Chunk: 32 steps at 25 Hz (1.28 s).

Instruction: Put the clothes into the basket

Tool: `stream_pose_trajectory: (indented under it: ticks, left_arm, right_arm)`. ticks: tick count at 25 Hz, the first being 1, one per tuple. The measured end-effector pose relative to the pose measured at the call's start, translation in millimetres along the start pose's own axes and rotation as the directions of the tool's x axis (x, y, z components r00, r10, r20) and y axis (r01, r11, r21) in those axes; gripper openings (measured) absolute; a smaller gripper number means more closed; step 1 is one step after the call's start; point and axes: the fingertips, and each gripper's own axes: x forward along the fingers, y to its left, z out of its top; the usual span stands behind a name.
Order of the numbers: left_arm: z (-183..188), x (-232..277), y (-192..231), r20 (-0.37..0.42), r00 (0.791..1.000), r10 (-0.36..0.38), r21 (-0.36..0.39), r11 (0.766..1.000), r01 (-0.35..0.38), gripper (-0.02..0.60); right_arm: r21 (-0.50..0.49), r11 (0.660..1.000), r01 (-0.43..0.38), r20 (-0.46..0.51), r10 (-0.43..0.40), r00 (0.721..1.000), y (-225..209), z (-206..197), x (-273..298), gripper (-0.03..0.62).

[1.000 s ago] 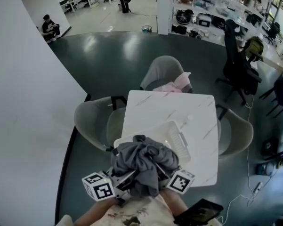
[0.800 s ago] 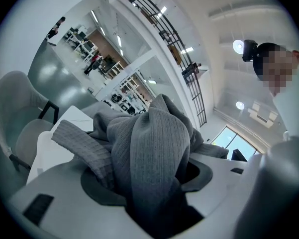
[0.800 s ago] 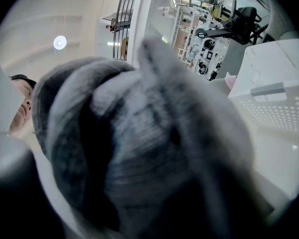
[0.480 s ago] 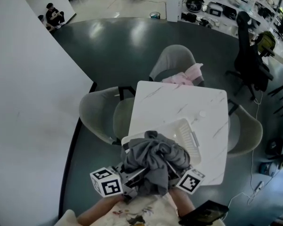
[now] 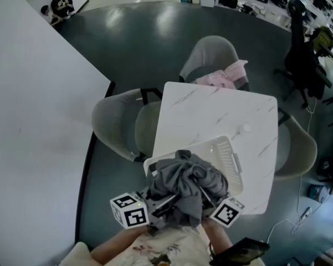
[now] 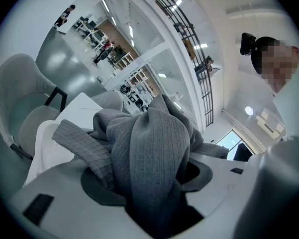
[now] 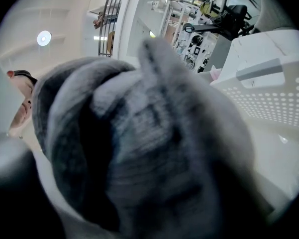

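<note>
A bunched grey ribbed garment [image 5: 185, 183] hangs over the near end of the white perforated basket [image 5: 228, 158], which sits on the white marble table [image 5: 221, 111]. My left gripper [image 5: 163, 202] and right gripper [image 5: 208, 197] are both shut on the bundle from the near side. In the left gripper view the garment [image 6: 149, 148] fills the gap between the jaws of the left gripper [image 6: 151, 188]. The cloth [image 7: 139, 133] blocks most of the right gripper view, so the right gripper's jaws are hidden, and the basket's wall [image 7: 268, 96] shows at the right. A pink garment [image 5: 224, 76] lies on the far chair.
Grey chairs stand at the table's left [image 5: 119, 123], far side [image 5: 210, 51] and right [image 5: 299, 148]. A white wall panel [image 5: 39, 121] runs along the left. A black office chair [image 5: 305, 49] stands at the back right. Cables lie on the dark floor [image 5: 299, 218].
The head view has shifted, so the table and basket sit lower and further right in frame. Both grippers still hold the grey bundle over the basket's near end.
</note>
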Motion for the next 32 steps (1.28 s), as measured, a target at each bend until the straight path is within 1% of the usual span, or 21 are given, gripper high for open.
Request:
stream_pose_trajectory:
  ticks: [2,4,10,14,25,28,32]
  left_arm:
    - [-1.0,7.7,6.6,-0.015,1.000,0.000,-0.009,1.000,0.000,0.275]
    - [-1.2,13.4,11.3,-0.031,1.000,0.004,-0.019,1.000,-0.004,0.275]
    - [0.6,26.5,26.0,-0.053,0.998,0.027,-0.031,0.999,-0.028,0.275]
    - [-0.4,34.9,35.2,-0.072,0.997,0.033,-0.040,0.999,-0.036,0.275]
    - [-18.6,58.5,64.5,-0.100,0.994,0.044,-0.062,0.997,-0.050,0.275]
    - [-24.2,61.6,75.9,-0.114,0.992,0.060,-0.079,0.994,-0.069,0.275]
    - [-32.3,65.3,92.2,-0.120,0.990,0.080,-0.089,0.992,-0.091,0.275]
  right_arm:
    - [-0.006,1.000,0.027,0.002,-0.027,1.000,-11.2,2.9,0.5,0.268]
    - [0.009,0.999,0.045,0.008,-0.045,0.999,-19.0,4.3,1.6,0.268]
    - [0.046,0.997,0.061,0.018,-0.062,0.998,-36.2,8.4,11.1,0.268]
    - [0.062,0.994,0.093,0.013,-0.094,0.995,-51.0,7.0,12.2,0.268]
    - [0.046,0.979,0.200,-0.014,-0.199,0.980,-91.2,6.3,9.6,0.268]
    - [0.025,0.970,0.242,-0.045,-0.241,0.970,-103.9,1.3,10.9,0.268]
    - [-0.006,0.960,0.278,-0.089,-0.278,0.957,-120.0,-4.0,14.8,0.268]
